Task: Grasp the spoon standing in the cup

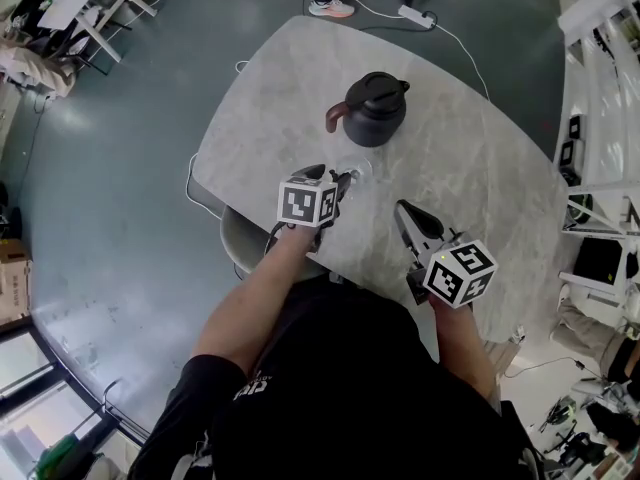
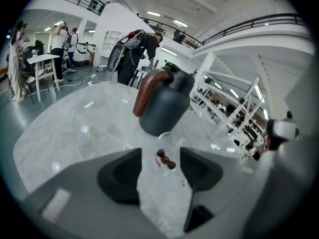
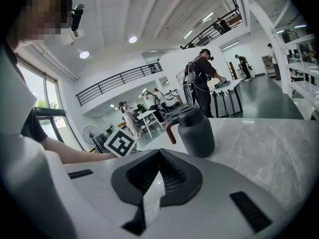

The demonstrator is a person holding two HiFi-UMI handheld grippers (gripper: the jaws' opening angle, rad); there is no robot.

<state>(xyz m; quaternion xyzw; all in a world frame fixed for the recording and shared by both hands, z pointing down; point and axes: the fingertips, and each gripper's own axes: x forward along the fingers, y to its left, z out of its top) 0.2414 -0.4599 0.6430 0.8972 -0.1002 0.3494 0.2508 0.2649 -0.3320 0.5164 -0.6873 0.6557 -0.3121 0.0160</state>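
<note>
Closest to the person, the right gripper [image 3: 159, 158] rests low over the table [image 1: 480, 168] with its jaws pressed together on nothing. Just ahead, the left gripper [image 2: 160, 163] has its jaws spread wide, and the clear cup [image 1: 356, 171] sits right at their tips, in line with the gap. The spoon [image 2: 165, 159] stands in that cup, its dark beaded handle between the two pads but touched by neither. Just beyond is the black jug [image 1: 376, 110]. The likely trouble is the glass. It is light and hard to make out, so a jaw closing too low or off centre could catch the rim and tip or shove the cup towards the jug. The thin handle could also slide past the pads. The spoon's long axis runs roughly upright, bowl down in the cup and beaded end up, seemingly leaning a little on the rim.
</note>
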